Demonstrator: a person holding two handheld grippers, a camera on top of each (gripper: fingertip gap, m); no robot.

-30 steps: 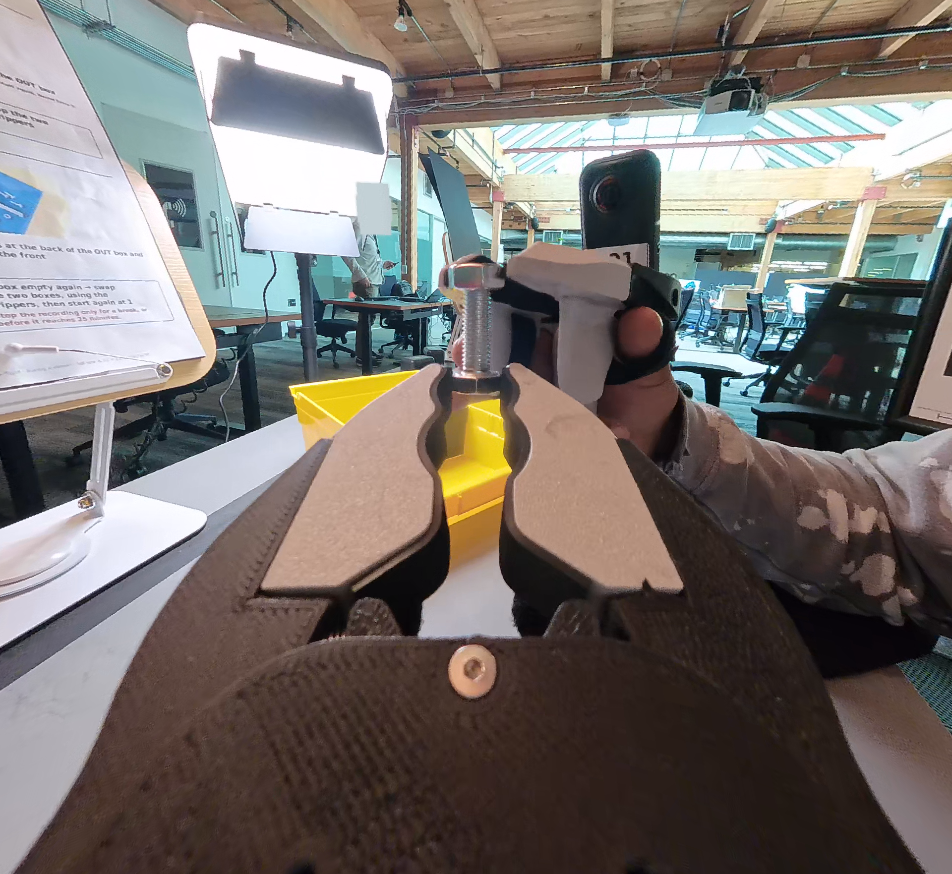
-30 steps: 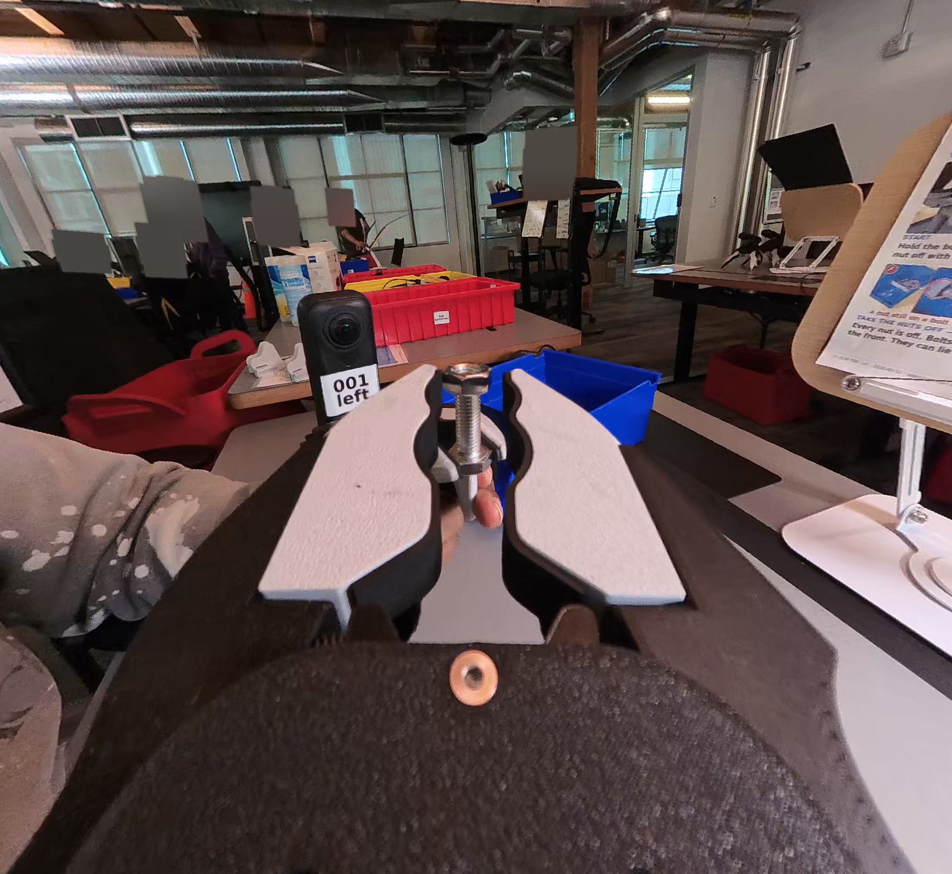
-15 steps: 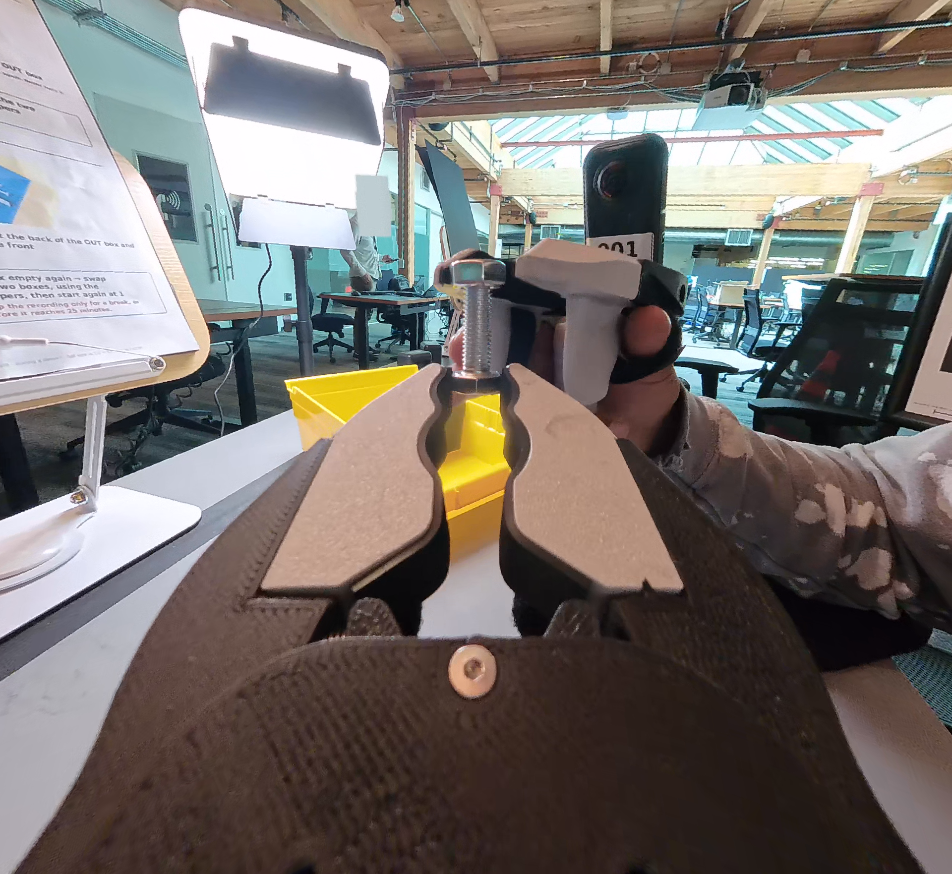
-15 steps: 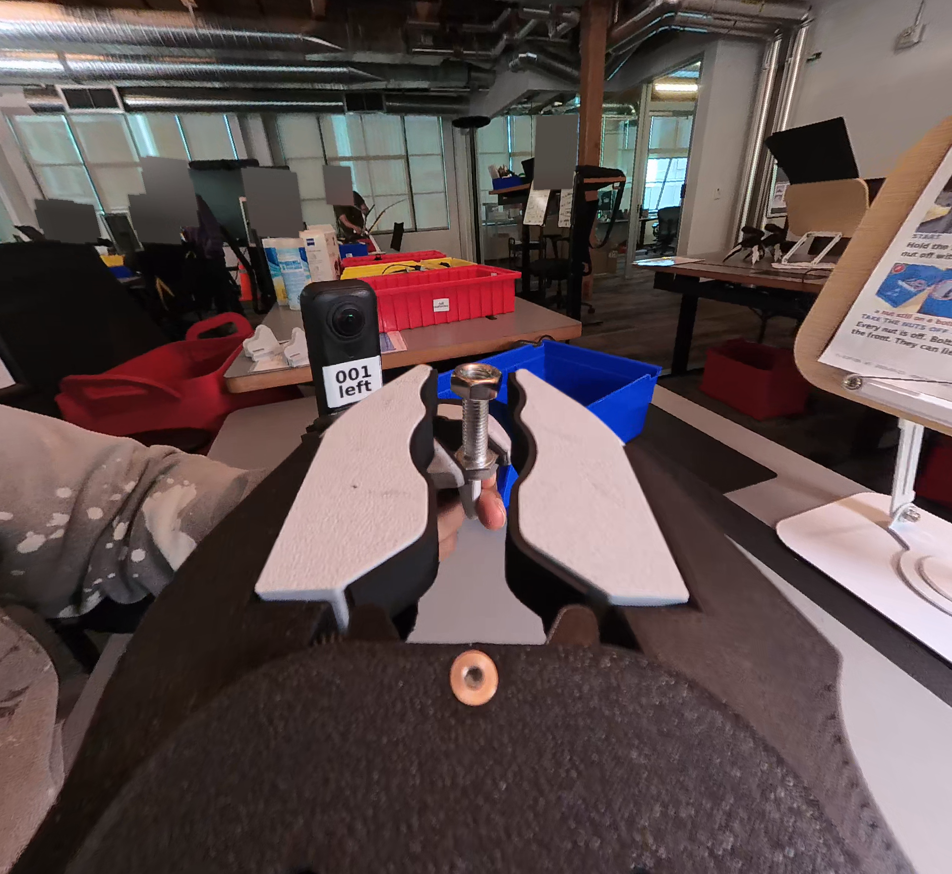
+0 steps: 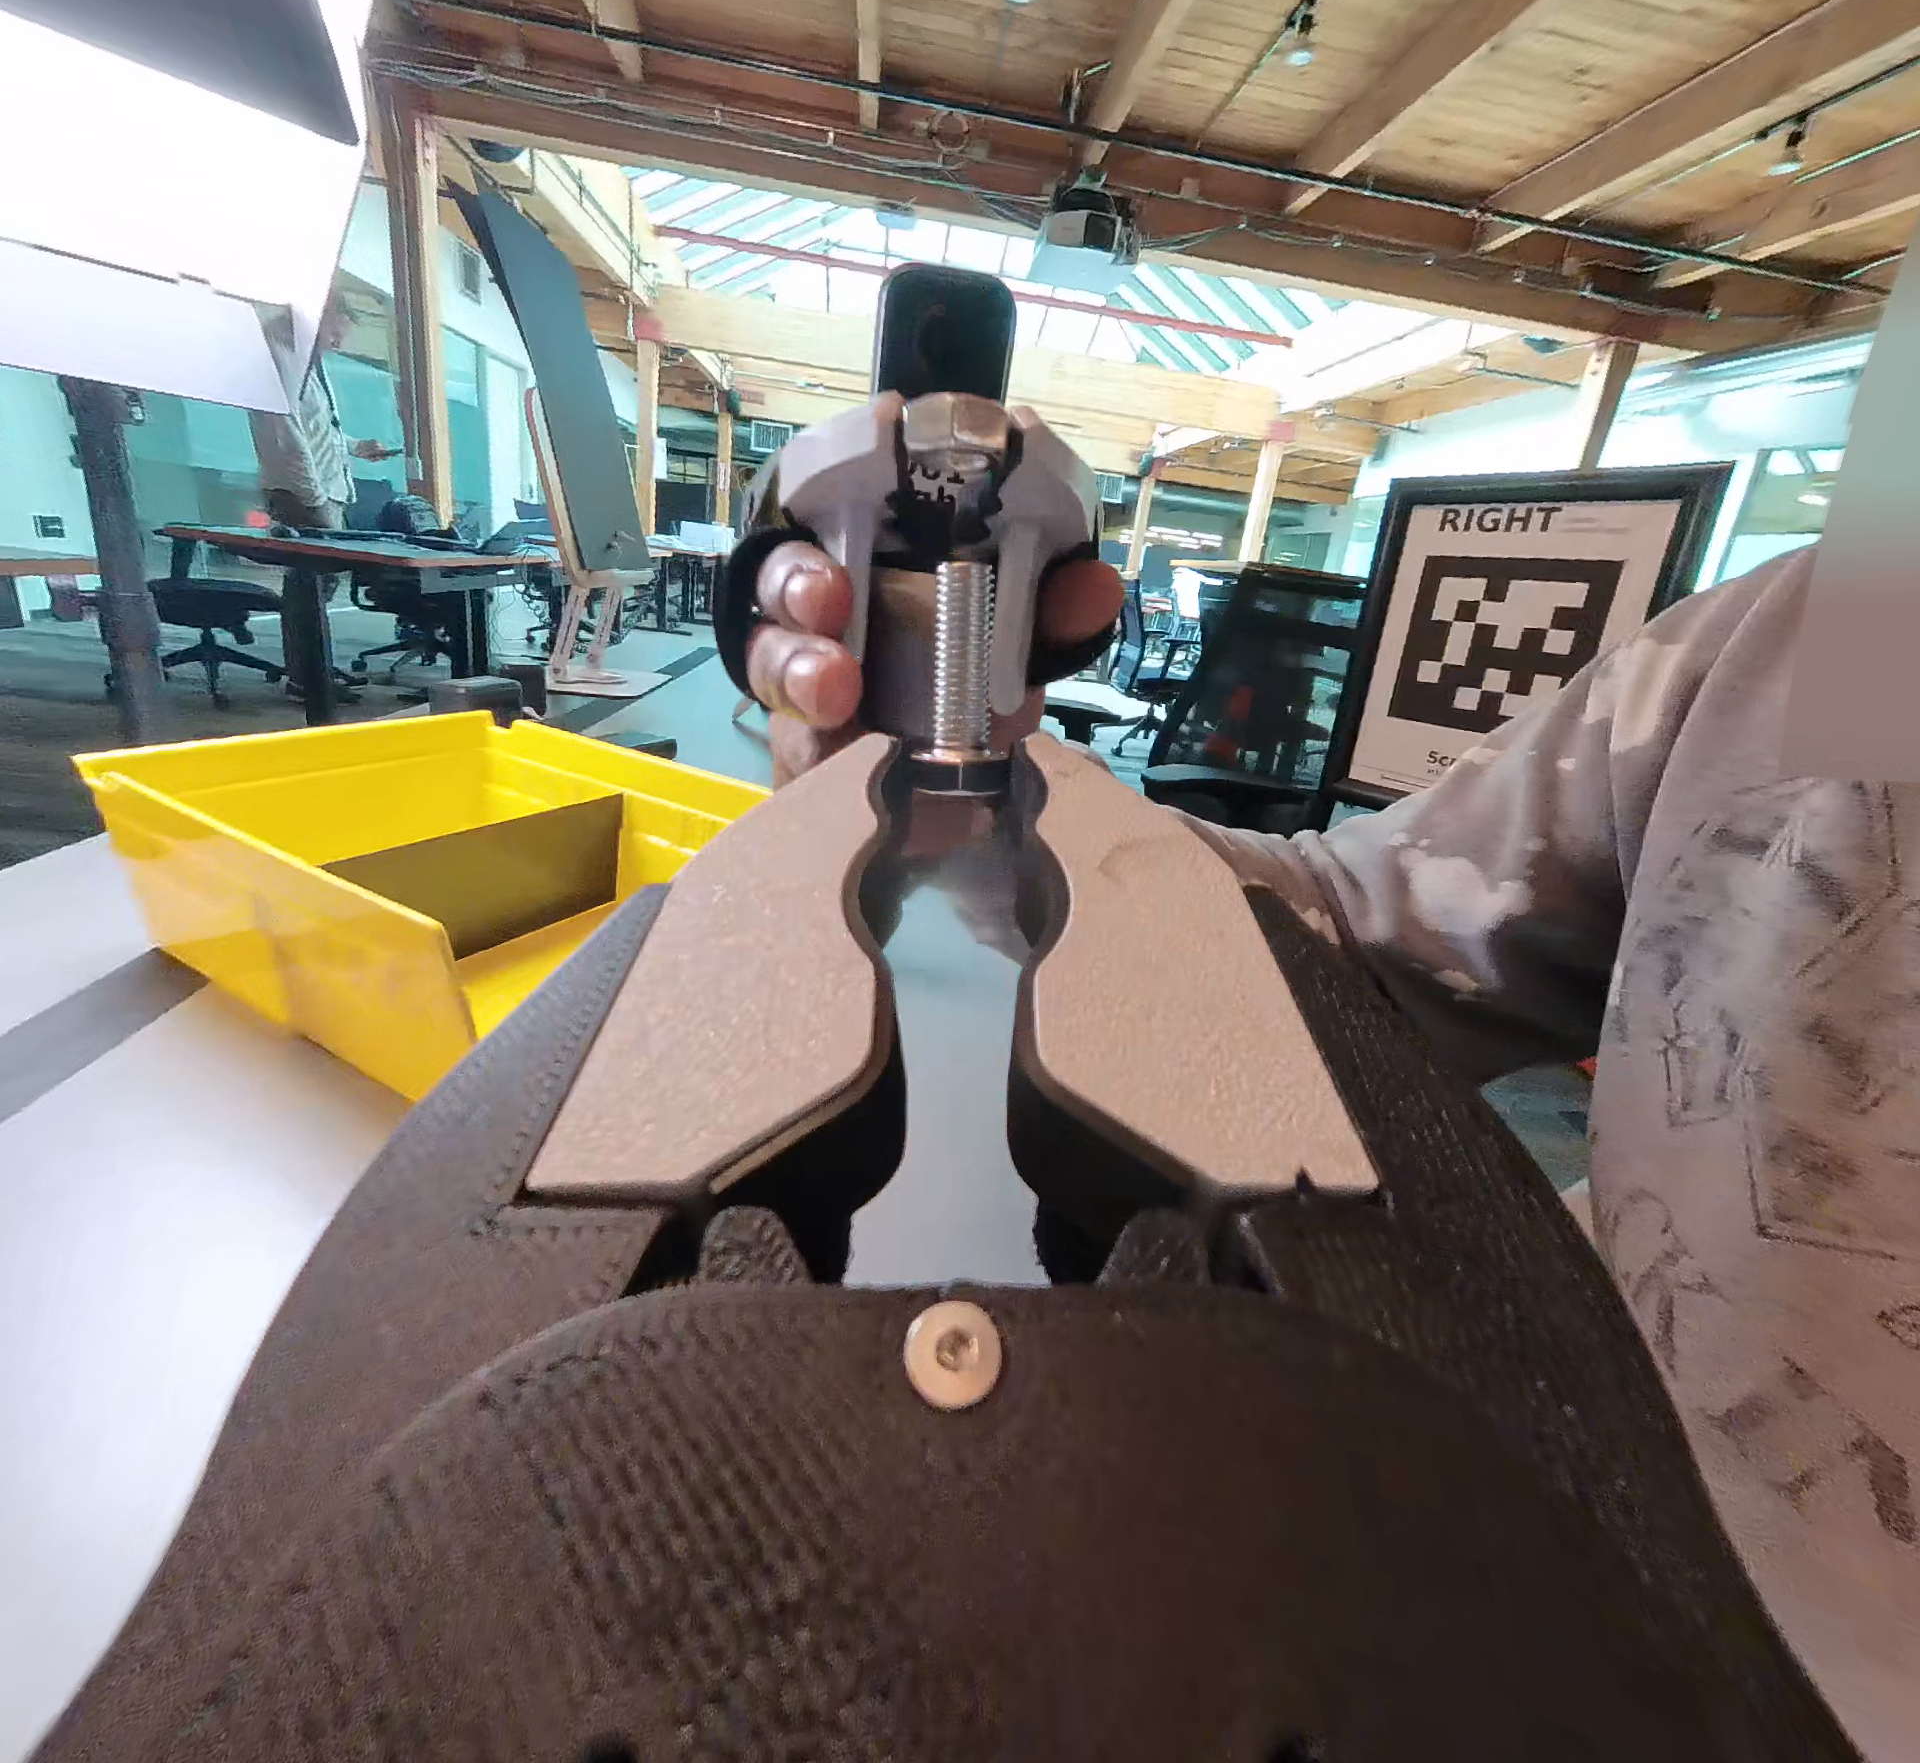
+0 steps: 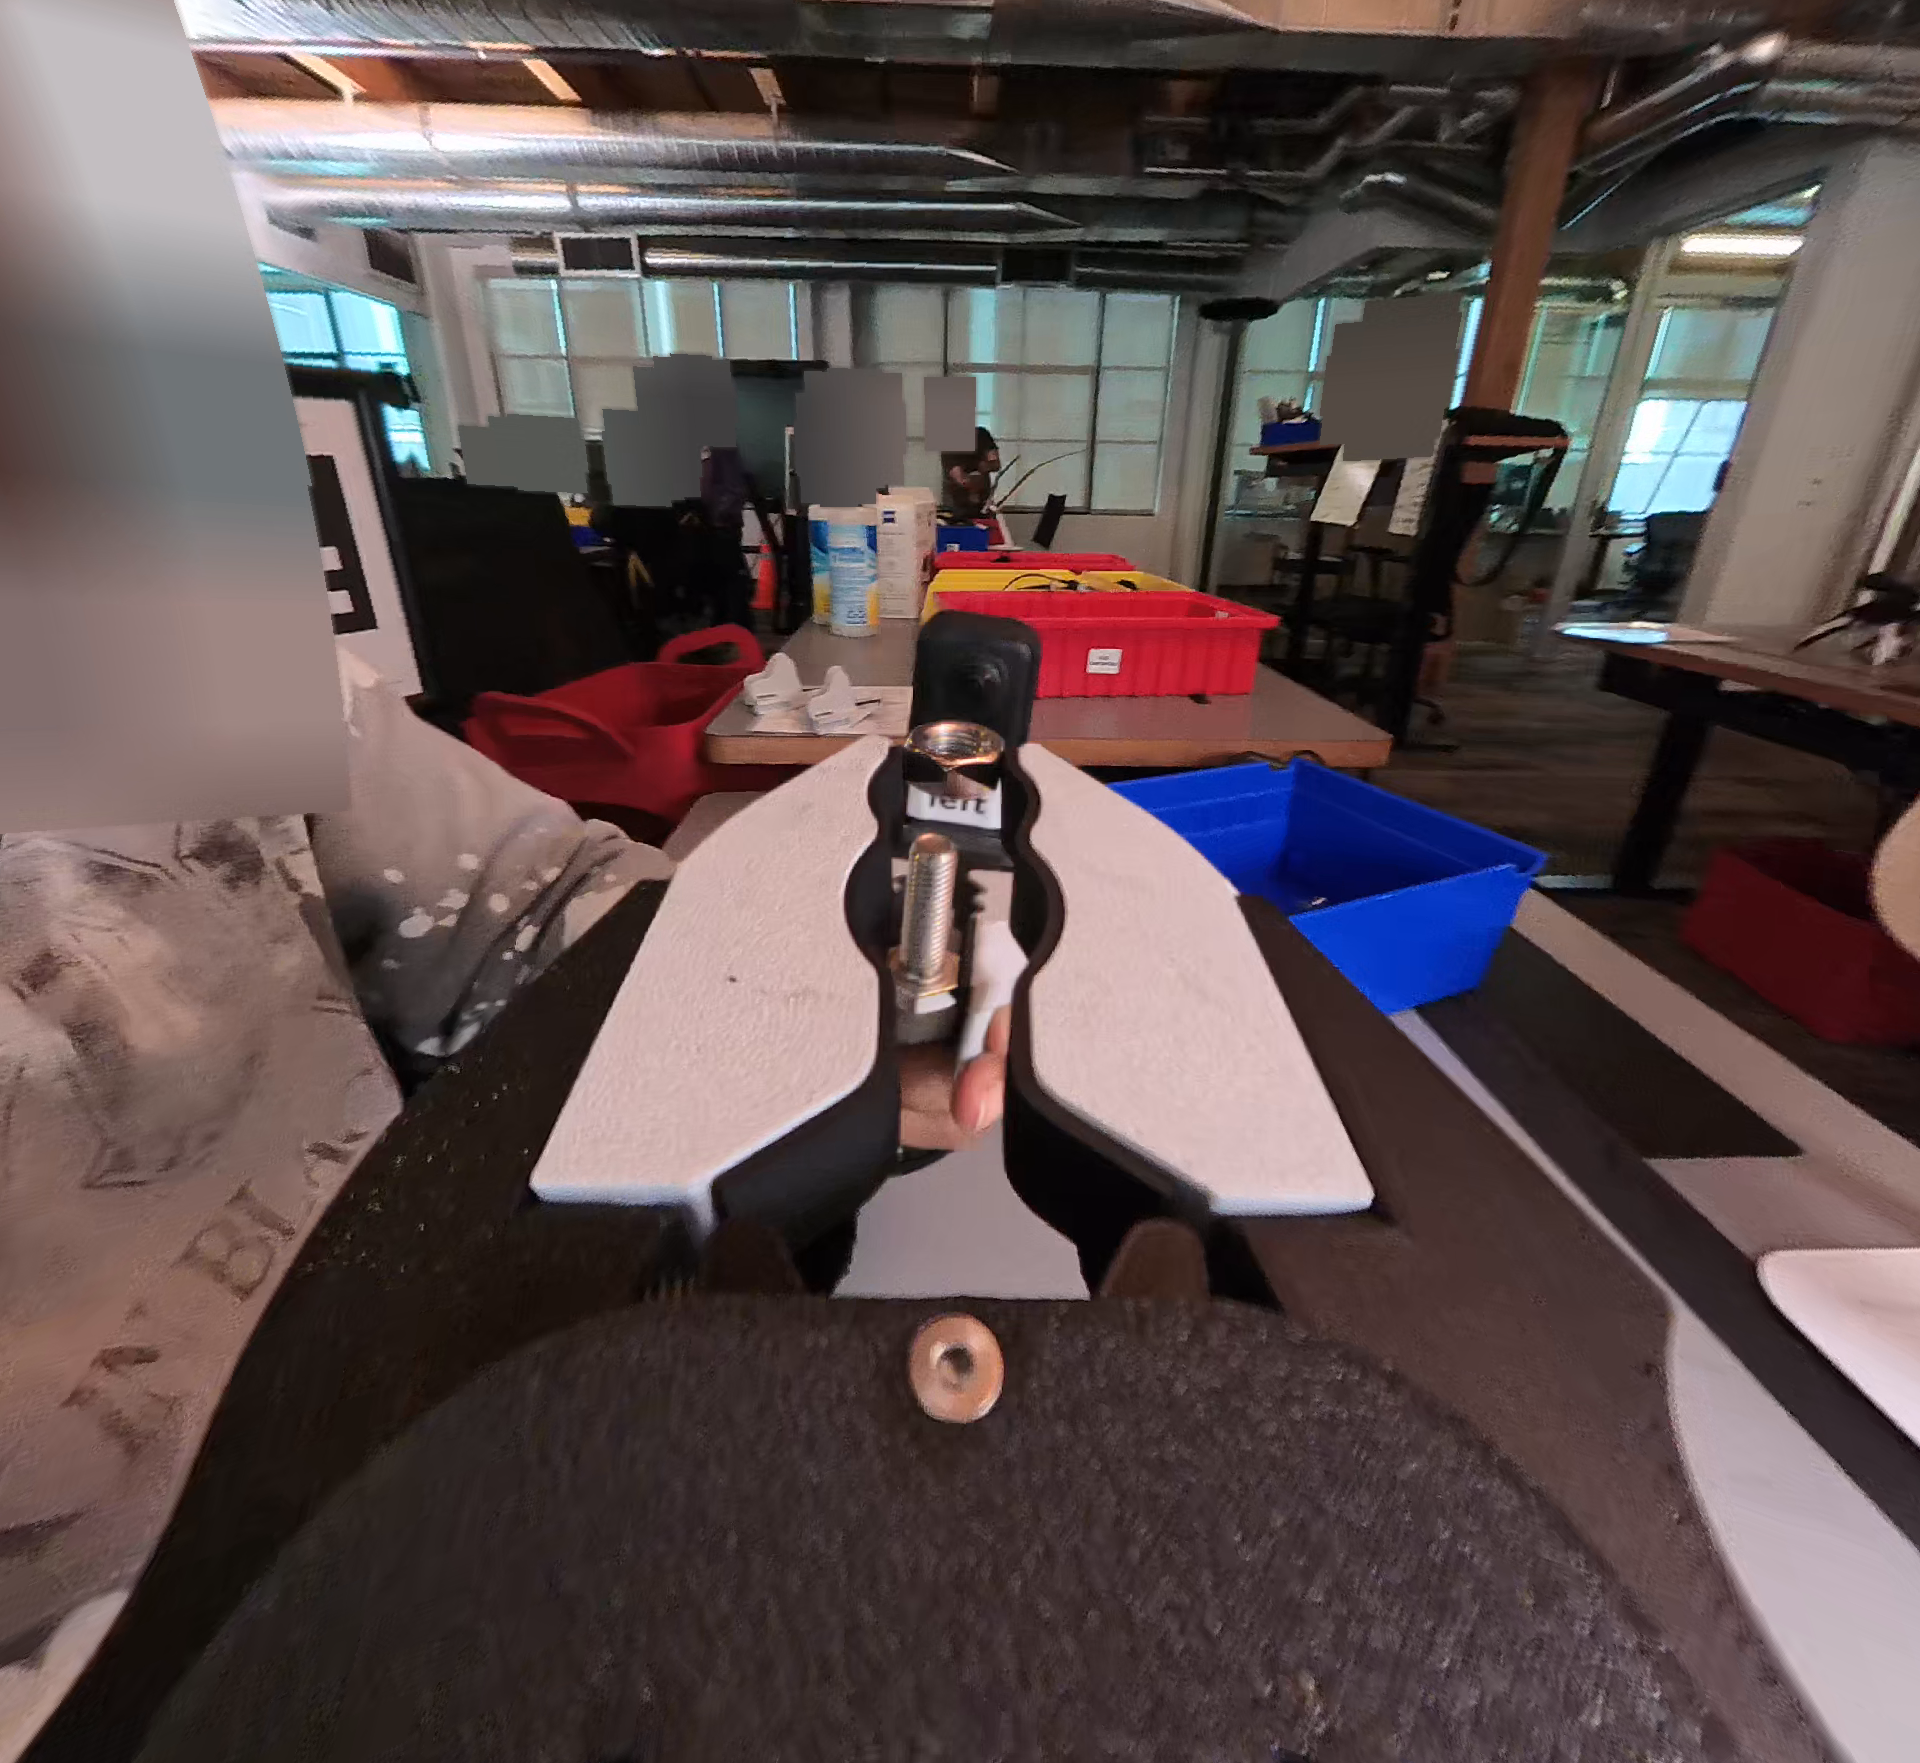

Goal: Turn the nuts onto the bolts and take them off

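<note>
My left gripper [image 5: 951,768] is shut on the hex head of a steel bolt [image 5: 961,653], whose threaded shaft stands upright above my fingertips. My right gripper [image 5: 951,456] faces it from beyond and is shut on a steel nut [image 5: 951,435], held just above the shaft's free end with a small gap. In the right wrist view my right gripper [image 6: 951,763] pinches the nut [image 6: 948,749] at its fingertips. The bolt [image 6: 928,892] shows below it between my fingers, its head down. The nut is off the bolt.
A yellow bin [image 5: 312,892] sits on the white table [image 5: 156,1246] to the left of my left gripper. A blue bin [image 6: 1340,872] sits to the right of my right gripper. A framed marker board [image 5: 1507,633] stands behind, and the person's sleeve [image 5: 1558,882] fills the right side. Some 6 cm of space lies between my two pairs of fingers.
The nut, seated on the bolt's end before, is now off it with a gap. Both grippers have swung round to face each other head-on.
</note>
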